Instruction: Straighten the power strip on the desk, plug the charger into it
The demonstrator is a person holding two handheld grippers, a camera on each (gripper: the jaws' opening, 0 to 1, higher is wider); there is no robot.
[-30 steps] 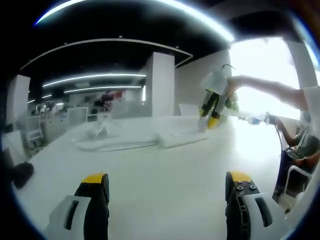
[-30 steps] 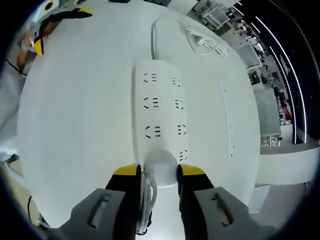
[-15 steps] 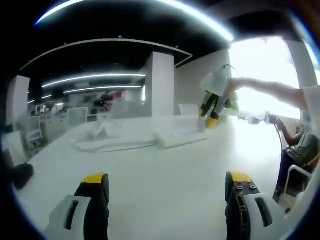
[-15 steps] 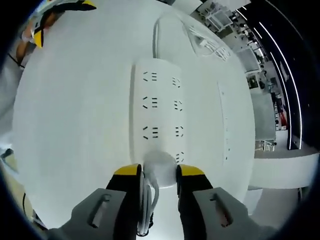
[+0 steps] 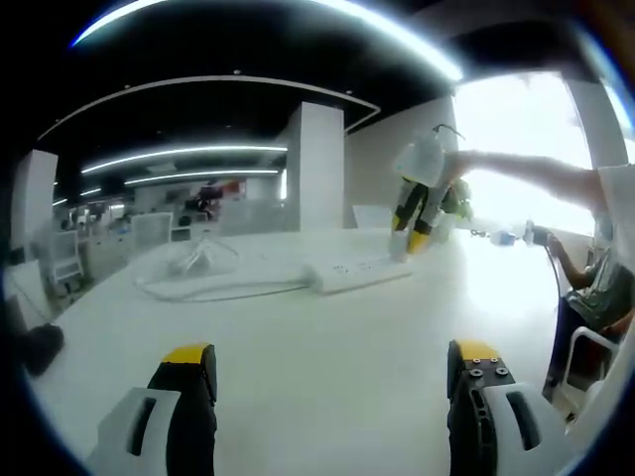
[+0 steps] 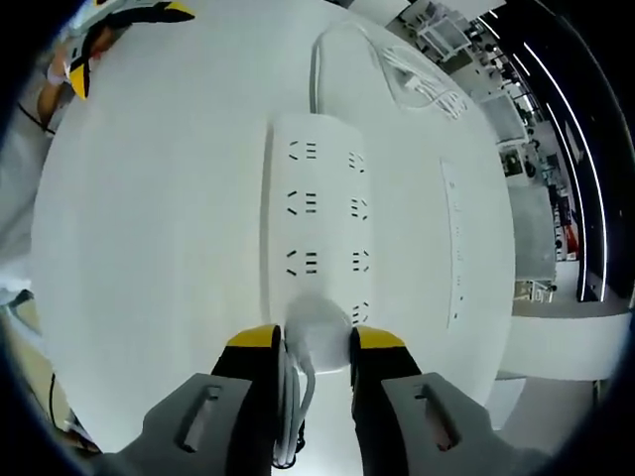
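Observation:
A white power strip point(image 6: 316, 223) lies flat on the white desk point(image 6: 149, 228), its cable point(image 6: 327, 45) looping off at the far end. My right gripper point(image 6: 316, 342) is shut on a white charger point(image 6: 317, 332) that sits at the strip's nearest socket; the charger's cord point(image 6: 294, 407) hangs down between the jaws. In the left gripper view the strip point(image 5: 357, 270) lies far across the desk with the right gripper point(image 5: 417, 213) standing over its right end. My left gripper point(image 5: 332, 362) hovers low above the desk, open, with nothing between its fingers.
A person's sleeve and arm point(image 5: 556, 178) reach in from the right in the left gripper view. A second flat white strip-like object point(image 6: 454, 243) lies to the right of the power strip. The other gripper's yellow tips point(image 6: 109, 25) show at the upper left.
The right gripper view has shifted slightly; the charger stays held at the strip's near end. The left gripper has not moved.

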